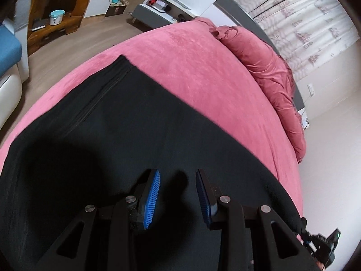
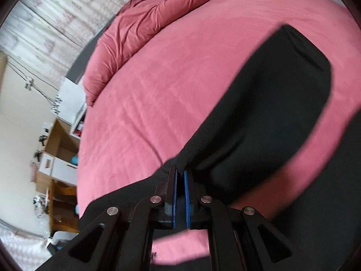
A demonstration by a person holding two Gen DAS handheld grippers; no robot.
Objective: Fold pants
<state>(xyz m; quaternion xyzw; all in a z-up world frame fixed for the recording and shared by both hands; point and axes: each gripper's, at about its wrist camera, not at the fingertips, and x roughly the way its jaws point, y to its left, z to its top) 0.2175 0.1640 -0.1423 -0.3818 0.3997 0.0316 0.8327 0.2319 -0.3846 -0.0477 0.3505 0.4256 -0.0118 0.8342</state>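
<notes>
**Mia:** What are the right tongs (image 2: 179, 172) doing?

**Ben:** Their two blue pads (image 2: 173, 194) are squeezed almost together. They pinch a bit of the black pants (image 2: 266, 113) right at the tips, so the cloth rises up to them in a little peak.

**Mia:** And the left tongs (image 1: 178, 174)?

**Ben:** Those are partly spread. There is a gap between the blue pads (image 1: 153, 194), and I see nothing caught in it. They are over the dark cloth. If the tips touch it, I cannot tell.

**Mia:** Where are the pants?

**Ben:** On the bed, on the pink sheet (image 1: 191, 67). In the left view they lie flat and stretch far away, with a long seam (image 1: 97, 99) running down them. In the right view one part lies flat on the pink, and the near part is lifted.

**Mia:** What else is there?

**Ben:** A bunched-up pink blanket (image 2: 146, 22) lies at the far edge of the bed. Behind it hangs a pale curtain (image 1: 304, 15). Beside the bed is a wooden floor (image 1: 56, 52), and a small blue-lidded pot (image 1: 56, 17) sits on a wooden shelf.
</notes>
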